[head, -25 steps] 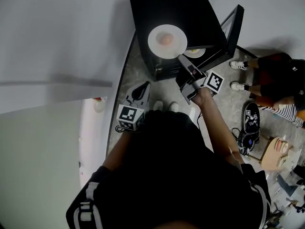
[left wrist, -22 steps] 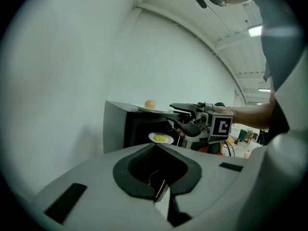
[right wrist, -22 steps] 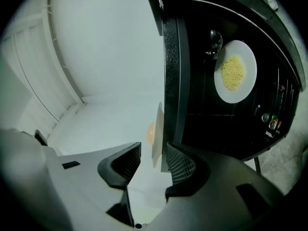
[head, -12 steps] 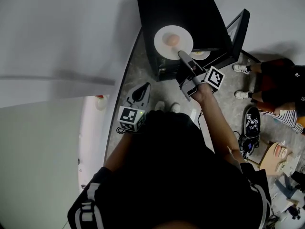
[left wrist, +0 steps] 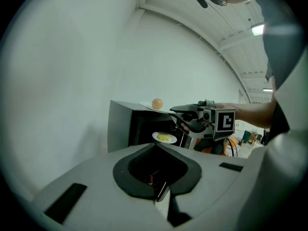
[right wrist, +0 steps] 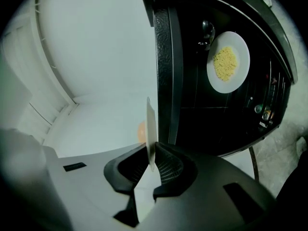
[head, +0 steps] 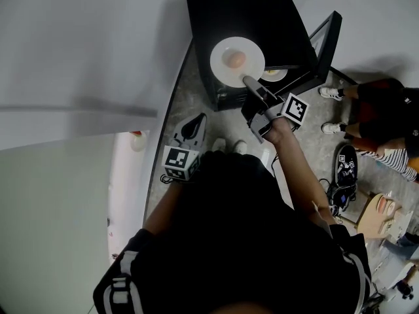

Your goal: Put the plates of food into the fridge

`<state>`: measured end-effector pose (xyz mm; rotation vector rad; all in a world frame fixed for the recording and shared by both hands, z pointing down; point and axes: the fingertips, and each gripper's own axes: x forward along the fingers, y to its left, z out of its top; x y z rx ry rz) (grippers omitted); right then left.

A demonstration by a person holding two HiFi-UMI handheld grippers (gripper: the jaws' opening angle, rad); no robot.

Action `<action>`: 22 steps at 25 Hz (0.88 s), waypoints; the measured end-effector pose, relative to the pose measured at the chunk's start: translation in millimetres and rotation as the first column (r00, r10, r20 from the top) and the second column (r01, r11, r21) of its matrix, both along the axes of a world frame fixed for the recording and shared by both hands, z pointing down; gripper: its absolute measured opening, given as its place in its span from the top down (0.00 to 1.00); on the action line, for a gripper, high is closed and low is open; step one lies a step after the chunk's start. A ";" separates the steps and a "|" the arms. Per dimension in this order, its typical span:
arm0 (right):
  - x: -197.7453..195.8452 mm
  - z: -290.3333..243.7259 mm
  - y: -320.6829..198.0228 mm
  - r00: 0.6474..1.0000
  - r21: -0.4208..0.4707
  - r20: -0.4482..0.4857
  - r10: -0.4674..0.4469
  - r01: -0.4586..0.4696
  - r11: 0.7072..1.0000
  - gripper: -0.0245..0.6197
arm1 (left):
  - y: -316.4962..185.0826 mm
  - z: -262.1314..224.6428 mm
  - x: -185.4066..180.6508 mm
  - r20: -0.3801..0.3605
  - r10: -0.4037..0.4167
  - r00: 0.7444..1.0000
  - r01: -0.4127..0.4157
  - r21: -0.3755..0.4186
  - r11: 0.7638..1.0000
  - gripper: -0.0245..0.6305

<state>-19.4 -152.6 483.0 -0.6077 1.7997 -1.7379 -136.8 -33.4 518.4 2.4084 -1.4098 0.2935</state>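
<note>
Clamps the near rim of the white plate [head: 222, 74] in the right tongs [head: 247, 81], with the jaws just now closing onto it and one pad against each face. Carries a round, peach-coloured piece of food [head: 236, 59] on that plate, at the front edge of the top of the black fridge [head: 249, 12]; cannot tell whether plate and top touch. Stands with the fridge door [head: 322, 41] swung open to the right. Shows a second plate [right wrist: 228, 61], heaped with yellow food, on a shelf inside. Holds the left tongs [head: 192, 127] low over the speckled floor [head: 196, 97], well apart from the fridge, jaws together and empty.
</note>
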 end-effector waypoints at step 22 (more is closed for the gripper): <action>30.7 3.7 71.1 0.996 -0.026 0.046 -0.072 0.073 0.997 0.89 | -3.3 6.5 29.1 -0.003 0.065 0.998 -0.065 -0.015 0.998 0.93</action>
